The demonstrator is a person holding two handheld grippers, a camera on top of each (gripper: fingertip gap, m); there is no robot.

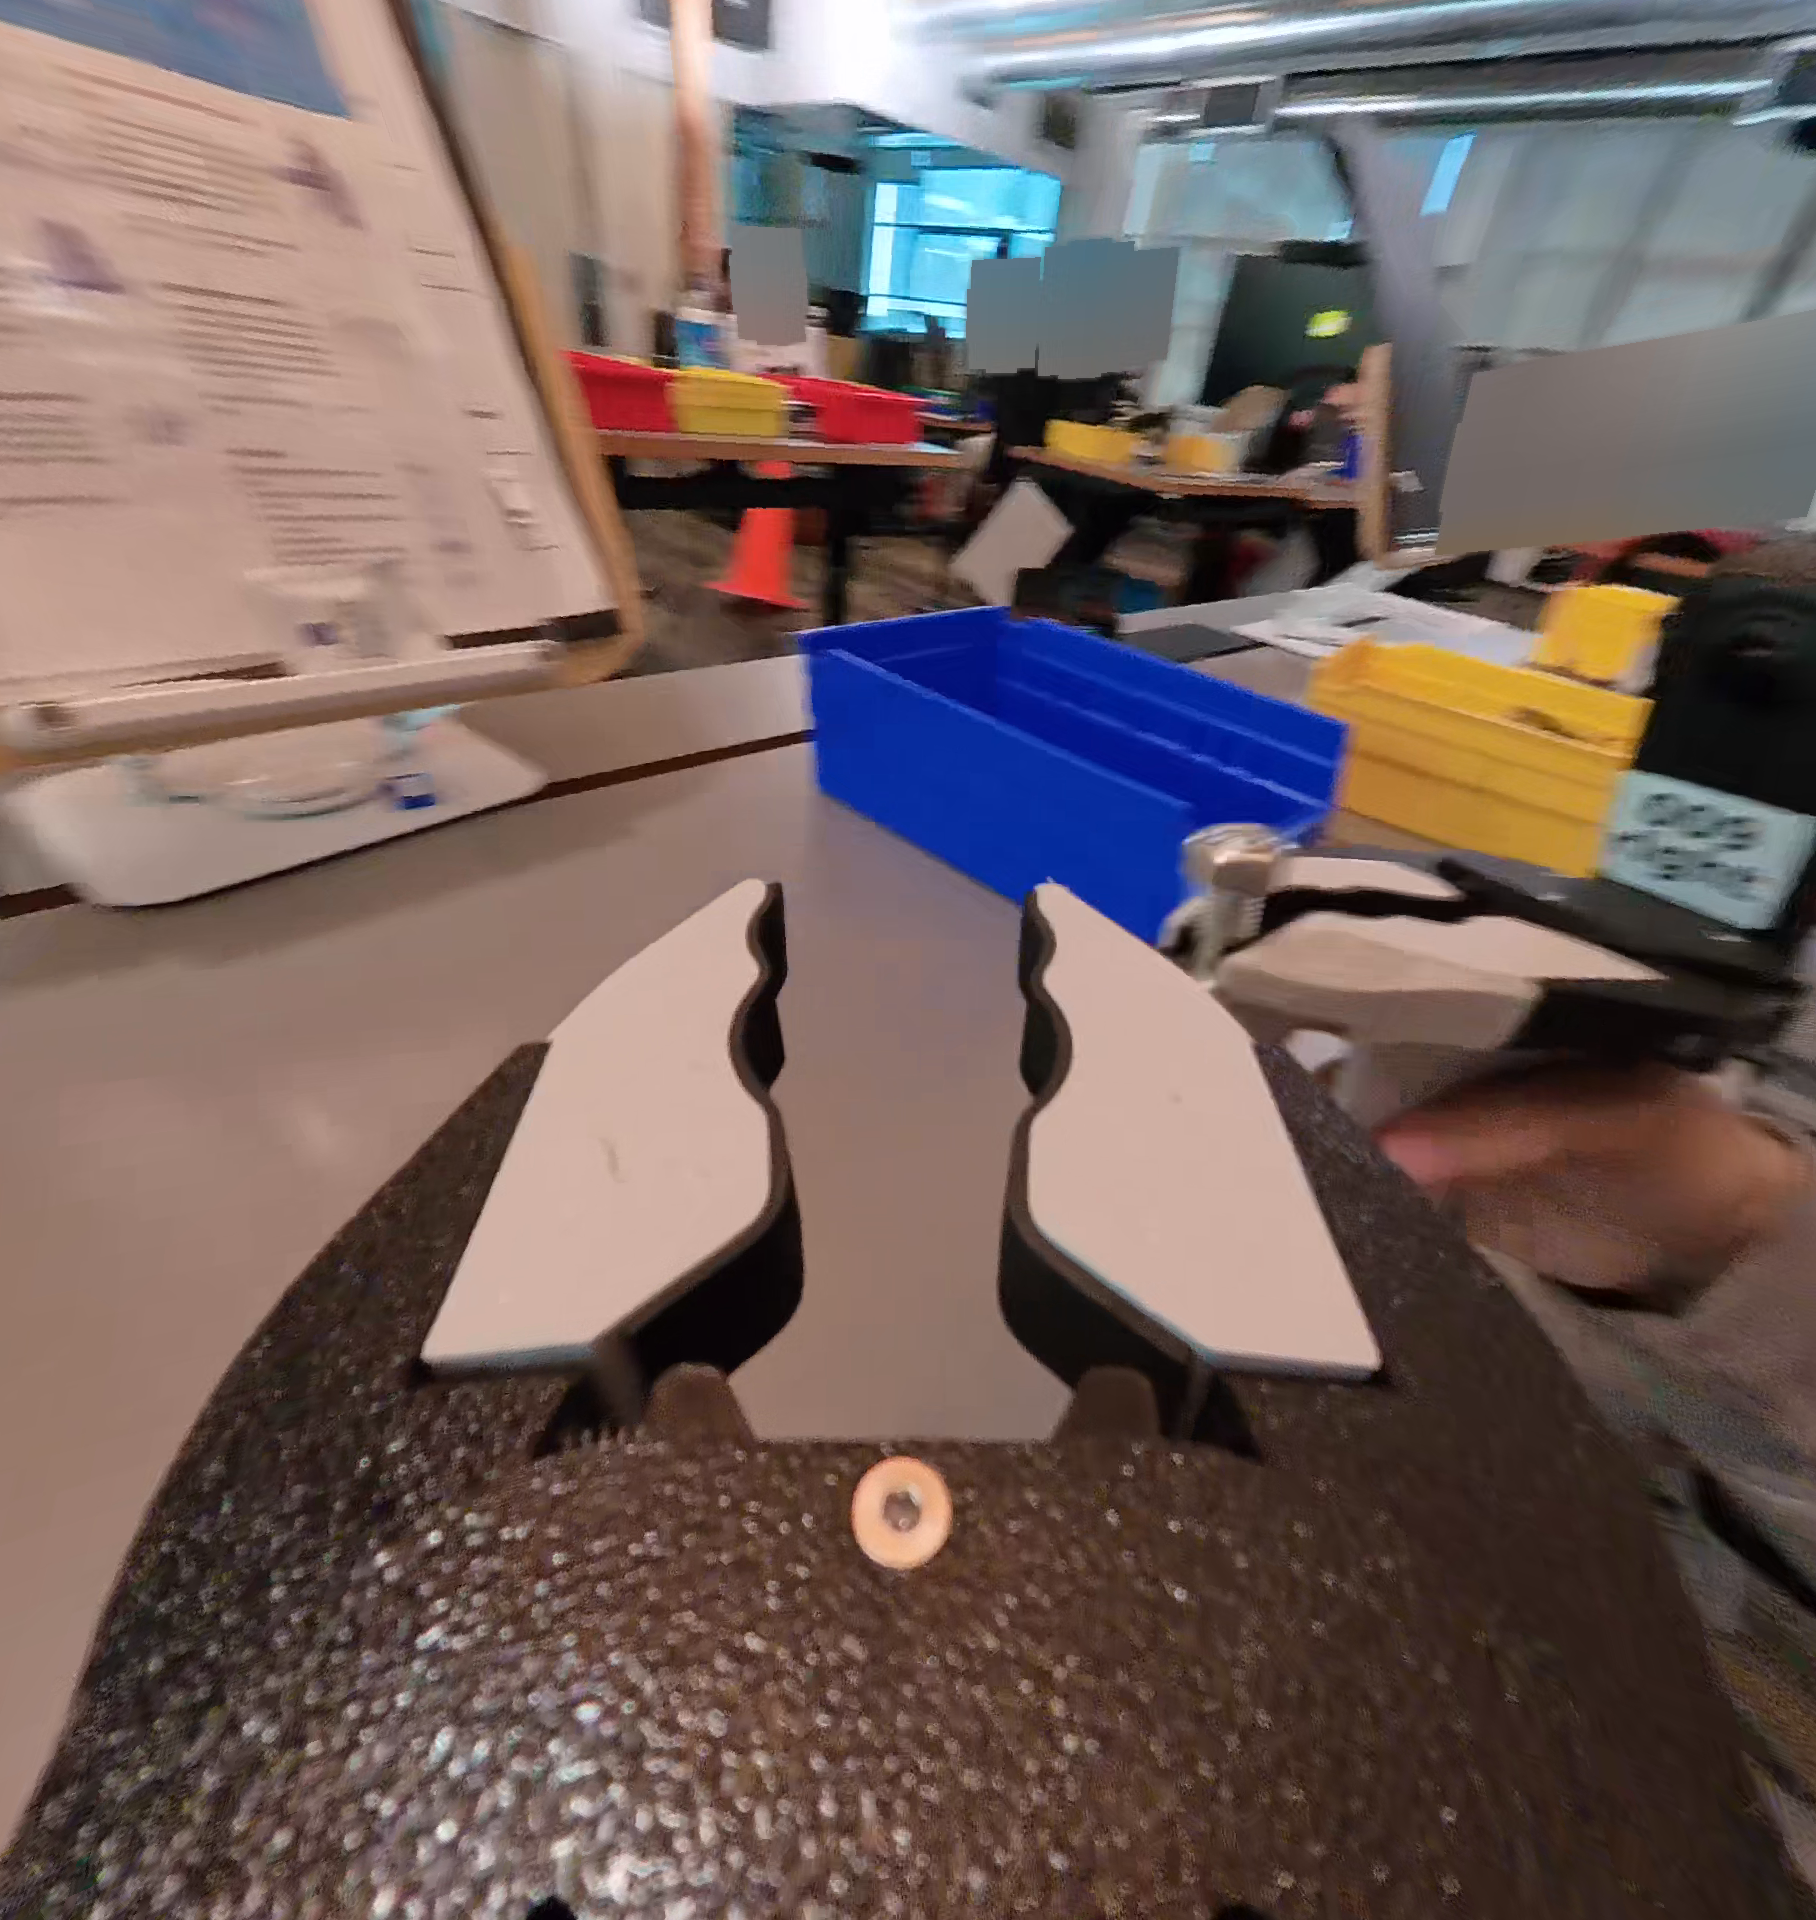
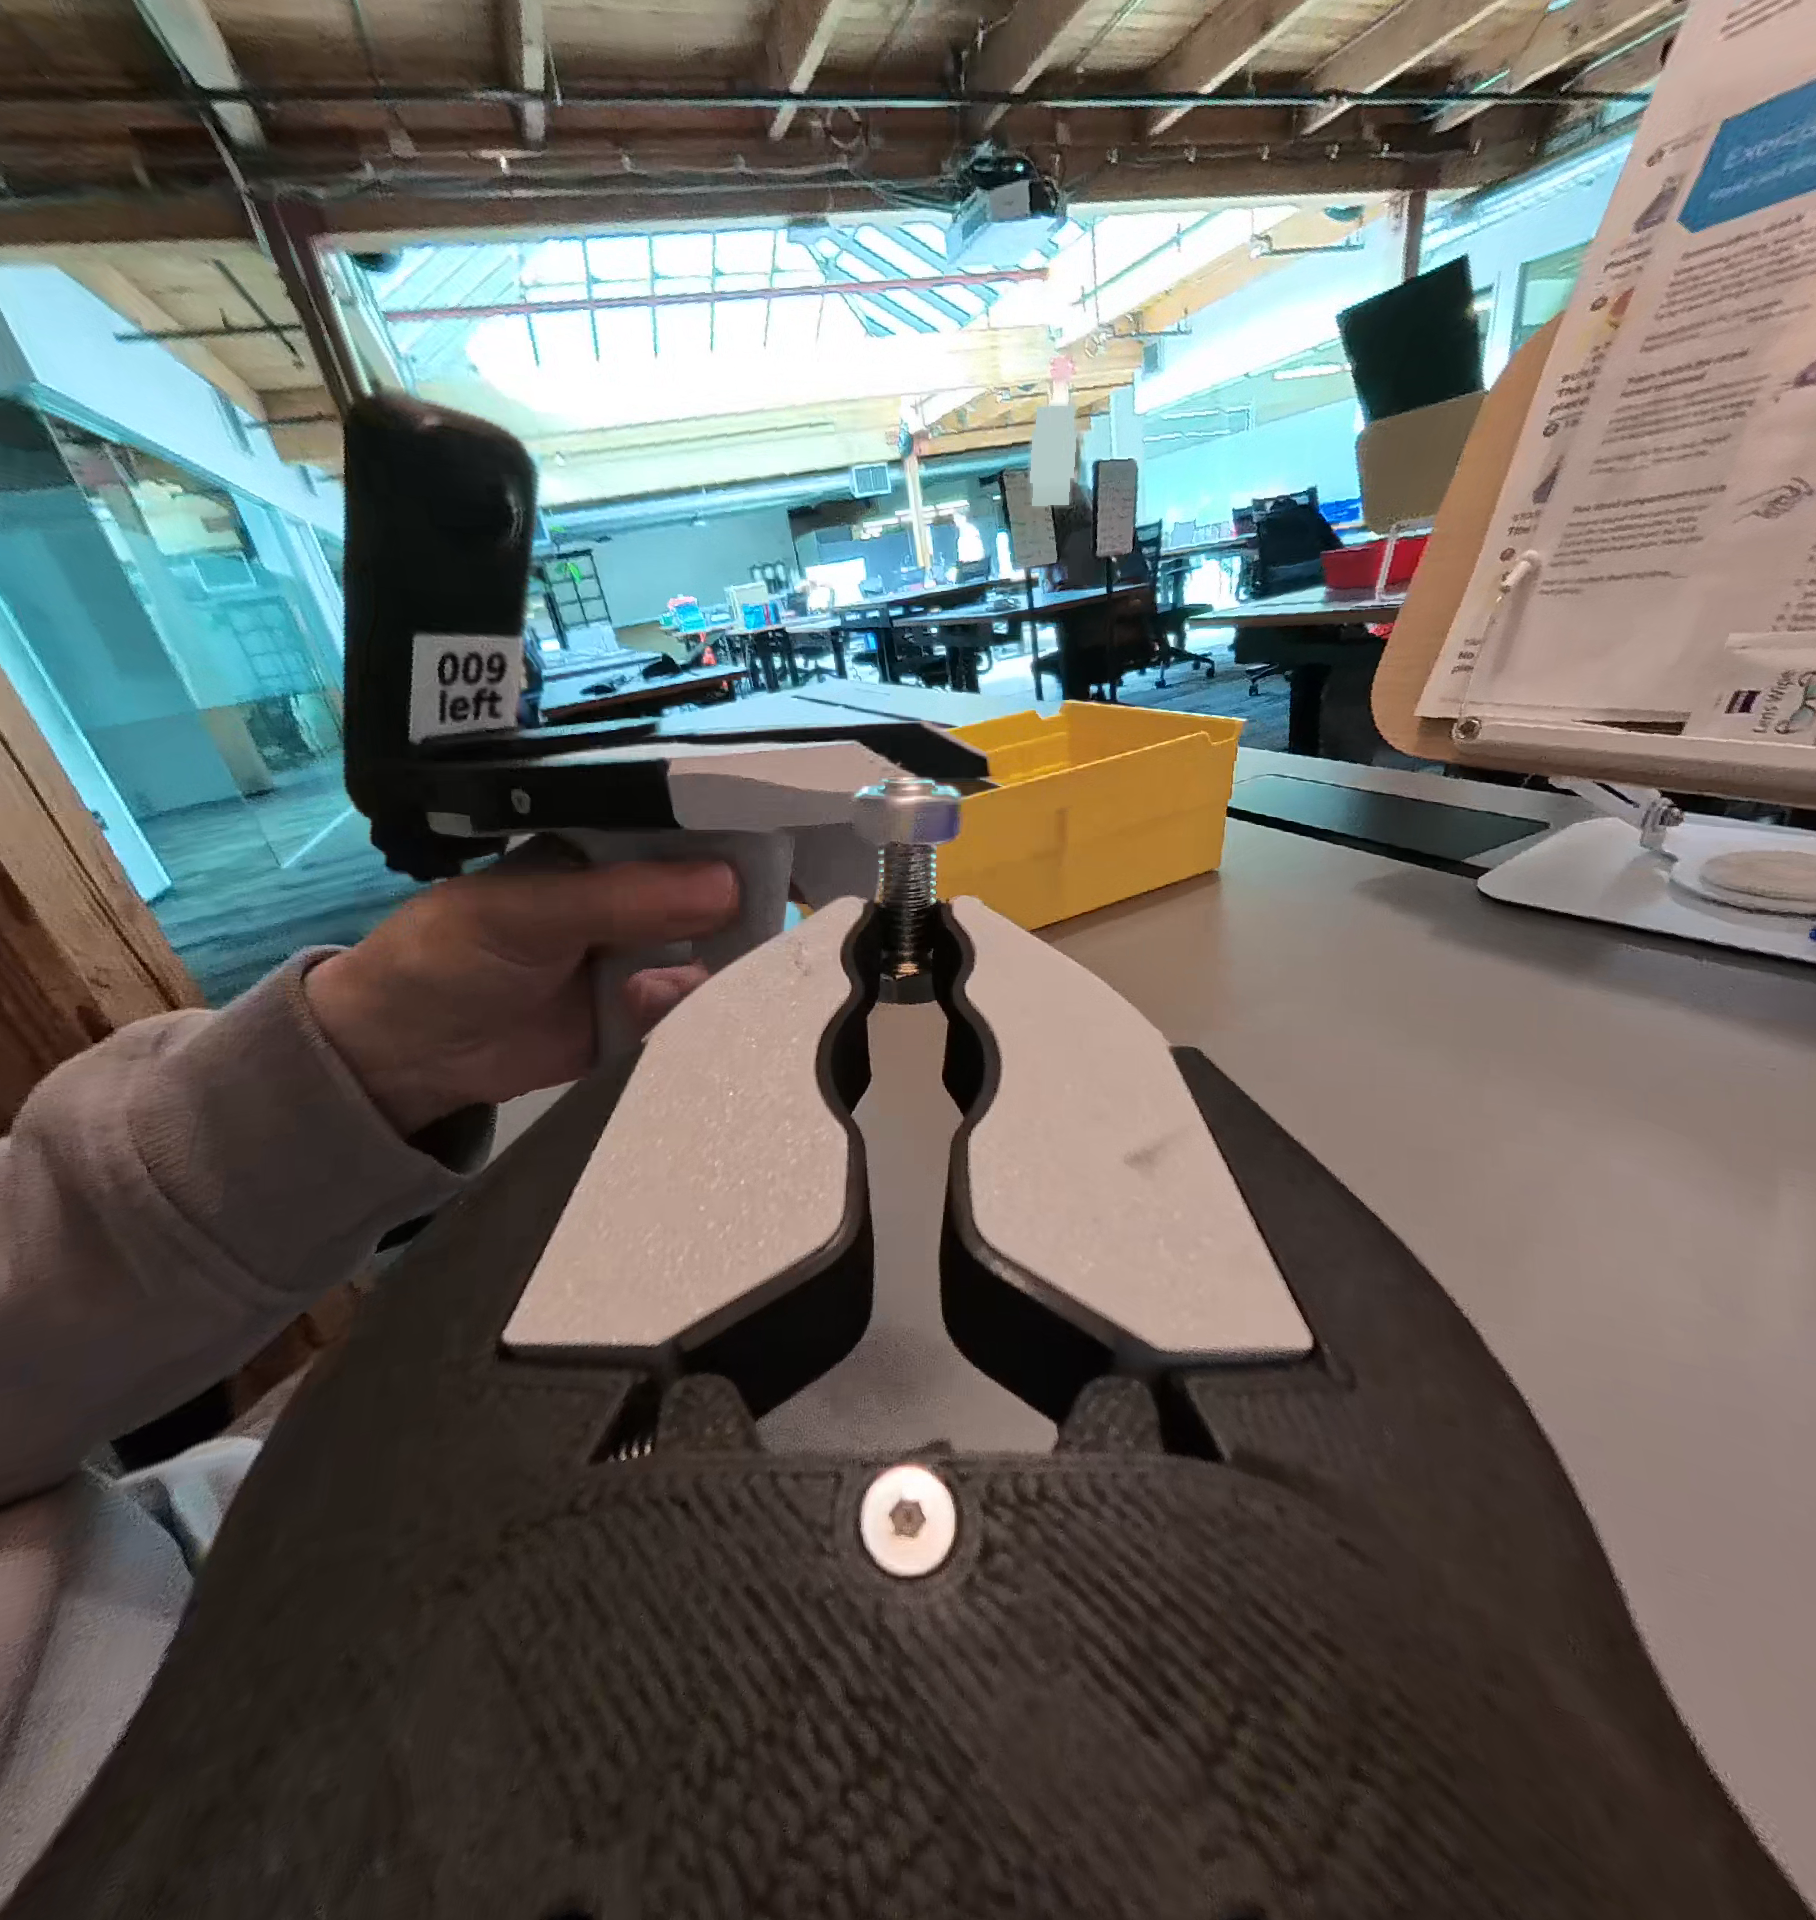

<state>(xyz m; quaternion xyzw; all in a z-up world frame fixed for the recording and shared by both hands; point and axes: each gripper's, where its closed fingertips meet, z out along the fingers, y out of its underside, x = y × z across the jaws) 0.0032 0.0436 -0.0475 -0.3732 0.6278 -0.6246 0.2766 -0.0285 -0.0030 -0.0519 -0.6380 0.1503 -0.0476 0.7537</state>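
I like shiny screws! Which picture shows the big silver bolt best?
The right wrist view: the bolt stands sharp and centred, its threads clamped between the right gripper pads. In the left wrist view the same bolt is small, blurred, off to the side.

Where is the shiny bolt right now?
The bolt stands upright, pinched between the right gripper's fingertips at the middle of the right wrist view. The left gripper is beside its head, and a yellow bin sits behind.
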